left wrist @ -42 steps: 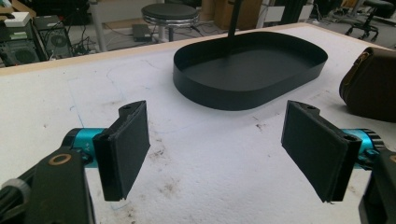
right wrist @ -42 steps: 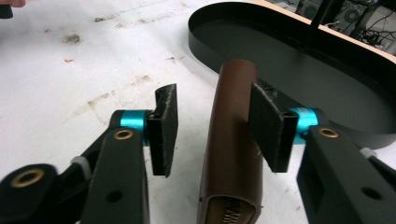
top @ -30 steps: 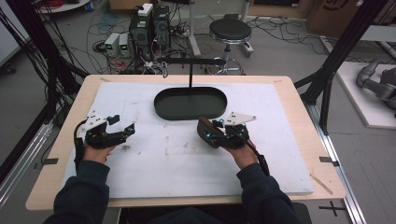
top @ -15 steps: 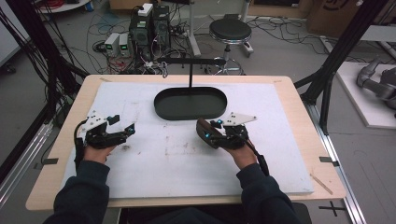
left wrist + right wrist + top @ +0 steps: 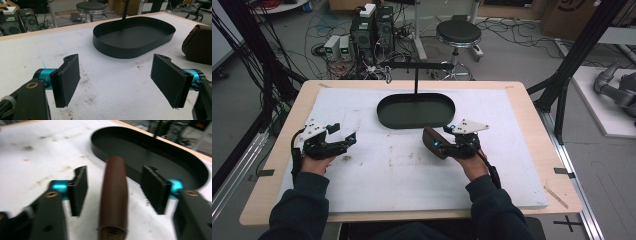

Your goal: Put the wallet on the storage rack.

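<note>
A brown leather case (image 5: 113, 195) lies on the white table cover between the jaws of my right gripper (image 5: 113, 187). The jaws have just been opening, and both pads stand clear of the case with a gap on each side. From above, the case (image 5: 431, 137) sits just in front of the black oval tray (image 5: 416, 111), with the right gripper (image 5: 444, 137) around it. My left gripper (image 5: 344, 134) rests at the left of the table. Its jaws are wide open with nothing between them (image 5: 116, 80). In the left gripper view, the tray (image 5: 130, 50) and the case (image 5: 198, 45) lie ahead and to the right.
A thin black post with a crossbar (image 5: 416, 75) rises from the tray's far side. The white cover (image 5: 402, 170) is scuffed with dark marks. A stool (image 5: 458, 34), computers and cables stand on the floor beyond the table's far edge.
The right gripper's jaws have spread apart around the brown case, which now shows more plainly. Both hands have stayed where they were.
</note>
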Available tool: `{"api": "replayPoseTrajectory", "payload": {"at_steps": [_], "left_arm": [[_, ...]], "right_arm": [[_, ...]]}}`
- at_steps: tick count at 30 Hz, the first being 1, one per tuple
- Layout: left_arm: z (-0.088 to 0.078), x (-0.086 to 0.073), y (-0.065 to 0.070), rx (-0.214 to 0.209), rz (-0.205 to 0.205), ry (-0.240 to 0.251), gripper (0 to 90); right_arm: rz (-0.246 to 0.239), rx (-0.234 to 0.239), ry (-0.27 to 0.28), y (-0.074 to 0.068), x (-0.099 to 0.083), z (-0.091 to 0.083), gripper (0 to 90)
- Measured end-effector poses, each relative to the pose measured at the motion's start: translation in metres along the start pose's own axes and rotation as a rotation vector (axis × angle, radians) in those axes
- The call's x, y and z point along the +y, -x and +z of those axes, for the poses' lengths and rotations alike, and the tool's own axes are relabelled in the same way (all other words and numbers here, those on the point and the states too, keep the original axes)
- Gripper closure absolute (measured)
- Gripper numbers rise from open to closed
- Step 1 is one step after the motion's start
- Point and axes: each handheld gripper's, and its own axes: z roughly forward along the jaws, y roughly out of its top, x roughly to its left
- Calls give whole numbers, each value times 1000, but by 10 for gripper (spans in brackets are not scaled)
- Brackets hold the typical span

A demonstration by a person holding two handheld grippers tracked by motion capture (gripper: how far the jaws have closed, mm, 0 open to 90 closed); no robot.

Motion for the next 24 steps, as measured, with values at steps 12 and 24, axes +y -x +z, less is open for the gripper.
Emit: {"api": "replayPoseTrajectory", "payload": {"at_steps": [12, 24], "left_arm": [[0, 0, 0, -6, 3, 0, 234], [-2, -1, 0, -7, 3, -1, 234]], "right_arm": [[38, 30, -204, -3, -13, 25, 537], [109, 42, -107, 12, 6, 17, 641]]}}
